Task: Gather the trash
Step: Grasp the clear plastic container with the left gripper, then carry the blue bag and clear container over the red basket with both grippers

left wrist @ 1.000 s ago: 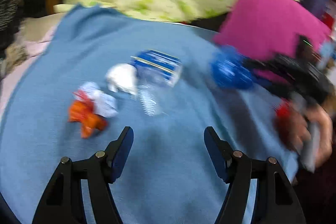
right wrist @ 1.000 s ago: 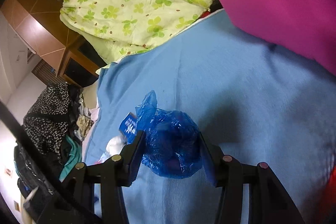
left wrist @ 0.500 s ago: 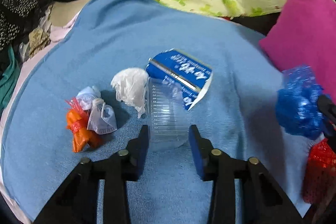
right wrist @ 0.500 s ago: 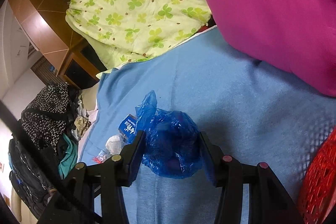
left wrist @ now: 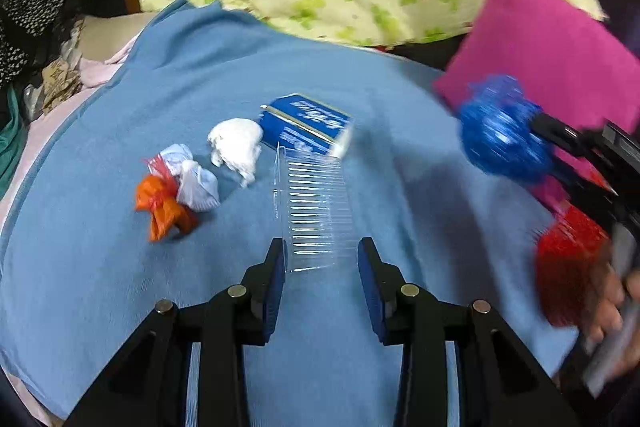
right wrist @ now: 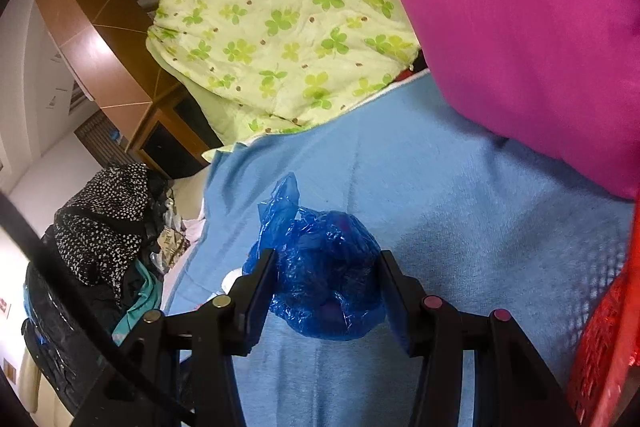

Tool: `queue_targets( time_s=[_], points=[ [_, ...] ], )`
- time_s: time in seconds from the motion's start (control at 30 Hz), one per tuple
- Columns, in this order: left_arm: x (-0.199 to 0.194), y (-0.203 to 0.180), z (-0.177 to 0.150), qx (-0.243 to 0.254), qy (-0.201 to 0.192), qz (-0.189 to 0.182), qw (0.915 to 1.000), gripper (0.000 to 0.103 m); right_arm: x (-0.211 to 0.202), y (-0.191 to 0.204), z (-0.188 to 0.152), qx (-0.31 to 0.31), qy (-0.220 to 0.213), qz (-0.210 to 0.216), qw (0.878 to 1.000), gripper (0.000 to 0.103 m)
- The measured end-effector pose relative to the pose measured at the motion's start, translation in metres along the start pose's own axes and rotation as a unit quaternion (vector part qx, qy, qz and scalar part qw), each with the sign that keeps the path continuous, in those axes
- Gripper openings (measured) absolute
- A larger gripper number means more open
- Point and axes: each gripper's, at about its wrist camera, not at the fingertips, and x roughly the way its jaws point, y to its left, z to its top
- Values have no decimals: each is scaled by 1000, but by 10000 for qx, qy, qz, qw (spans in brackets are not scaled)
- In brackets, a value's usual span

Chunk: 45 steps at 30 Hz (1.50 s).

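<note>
Left wrist view shows the left gripper (left wrist: 322, 259) with its jaws narrowed onto the near end of a clear ribbed plastic cup (left wrist: 314, 211), one pad at each side of it, the cup lying on its side on the blue blanket (left wrist: 120, 287). Just beyond the cup's far end lies a blue carton (left wrist: 306, 125), touching it or nearly so. Left of the cup sits a white crumpled wad (left wrist: 236, 147), and farther left a bundle of orange and white wrappers (left wrist: 174, 193). Right of the cup, above the blanket, the right gripper (right wrist: 326, 287) has its jaws pressed against both sides of a crumpled blue plastic bag (right wrist: 324, 279), lifted clear of the blanket. A red mesh basket (right wrist: 604, 339) stands to the right of the bag, with a pink pillow (right wrist: 520, 27) beyond and a clover-print quilt (right wrist: 280, 19) behind the blanket
</note>
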Motion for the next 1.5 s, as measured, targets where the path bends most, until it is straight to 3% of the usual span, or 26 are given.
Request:
queue_targets(
  time_s=[0.2, 0.47, 0.73, 1.0, 1.17, 1.5],
  points=[
    [-47, -3, -32, 297, -187, -586, 9977, 38, -41, 25, -13, -380, -492, 117, 9980, 54],
    [-79, -45, -70, 925, -307, -919, 9910, 38, -121, 48, -48, -824, -1435, 81, 9862, 54],
    [-112, -87, -59, 1194, -644, -1430, 9804, 38, -195, 25, -73, -520, -1997, -261, 9781, 54],
    [-135, -135, -42, 1584, -954, -1784, 9664, 38, -256, -10, -76, -243, -2195, -608, 9734, 54],
    [-146, -172, -27, 1897, -1150, -1970, 9550, 38, -296, -39, -73, 31, -2516, -963, 9630, 54],
    [-138, -251, -13, 2346, -1066, -2317, 9380, 38, -350, -75, -77, 430, -2930, -1313, 9461, 54]
  ],
)
